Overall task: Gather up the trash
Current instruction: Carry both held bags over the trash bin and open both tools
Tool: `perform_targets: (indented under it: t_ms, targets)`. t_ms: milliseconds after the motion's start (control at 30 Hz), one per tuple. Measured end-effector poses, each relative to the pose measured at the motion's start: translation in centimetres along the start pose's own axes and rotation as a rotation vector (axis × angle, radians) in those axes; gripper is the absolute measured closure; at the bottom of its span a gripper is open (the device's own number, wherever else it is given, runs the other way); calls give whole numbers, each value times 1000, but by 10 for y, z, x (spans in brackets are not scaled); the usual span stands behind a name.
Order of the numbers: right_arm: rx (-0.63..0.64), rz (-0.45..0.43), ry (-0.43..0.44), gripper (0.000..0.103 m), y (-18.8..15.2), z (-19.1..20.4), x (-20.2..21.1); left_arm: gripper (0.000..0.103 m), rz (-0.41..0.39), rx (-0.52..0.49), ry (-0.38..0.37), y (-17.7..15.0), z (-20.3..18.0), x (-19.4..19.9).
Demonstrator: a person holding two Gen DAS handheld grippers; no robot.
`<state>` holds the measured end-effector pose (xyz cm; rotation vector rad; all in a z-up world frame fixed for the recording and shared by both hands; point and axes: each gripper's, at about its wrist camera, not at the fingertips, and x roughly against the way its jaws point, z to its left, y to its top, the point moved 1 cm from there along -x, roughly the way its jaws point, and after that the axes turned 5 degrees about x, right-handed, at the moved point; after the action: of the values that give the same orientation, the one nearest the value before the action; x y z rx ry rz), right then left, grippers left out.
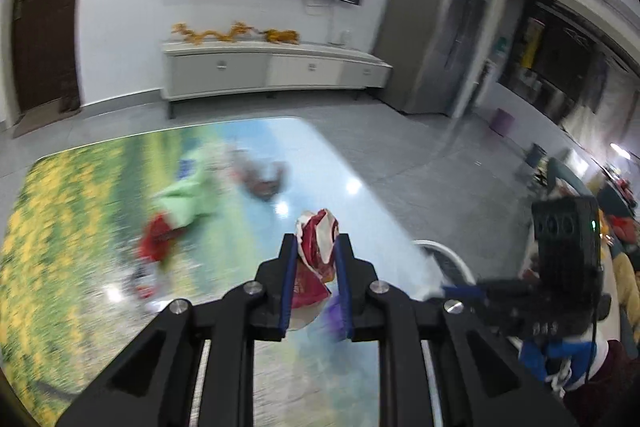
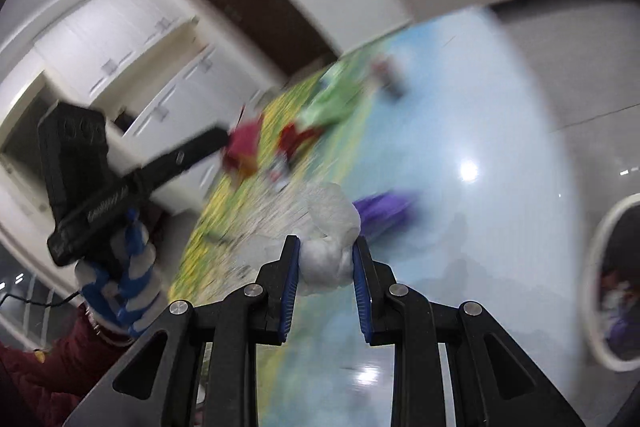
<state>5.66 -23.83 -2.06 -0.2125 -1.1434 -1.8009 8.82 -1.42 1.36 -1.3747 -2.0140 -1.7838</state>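
1. The red-and-white snack wrapper (image 1: pixel 316 259) sat pinched between the blue pads of the left gripper (image 1: pixel 316 251), crumpled and glossy, its long axis running up along the fingers and poking past the tips; it hung clear above the table (image 1: pixel 80 227).
2. The white crumpled wad (image 2: pixel 328 251), soft and tissue-like or thin plastic, was squeezed between the pads of the right gripper (image 2: pixel 326 259), bulging forward and upward out of the jaws.
3. The white-rimmed bin (image 2: pixel 600 267) lay to the right of the right gripper, near it and low, with scraps already inside; I judged the right hand much the nearer to it, the left having to cross over the table's corner.
4. More litter remained on the glossy, landscape-printed tabletop, all blurred: a purple wrapper (image 2: pixel 384 207) just beyond the right fingers, a pale green bag (image 1: pixel 184 199), a red scrap (image 1: pixel 160 235) and a dark brownish piece (image 1: pixel 260 179) farther off.
5. Both views were smeared with motion, so finer textures were beyond telling.
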Motion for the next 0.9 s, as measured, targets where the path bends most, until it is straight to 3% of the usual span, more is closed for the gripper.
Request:
perform_targets:
  t_ms: [167, 367, 600, 900]
  targets:
    - [-19, -116, -270, 77, 2, -59, 71, 85, 70, -40, -121, 10, -64, -49]
    - [-118, -163, -485, 76, -16, -123, 119, 85, 207, -85, -224, 9, -141, -128]
    - [-232, -141, -594, 74, -42, -194, 128, 85, 344, -95, -250, -6, -202, -213]
    - [-306, -67, -651, 70, -57, -258, 115, 84, 443, -72, -256, -22, -234, -278]
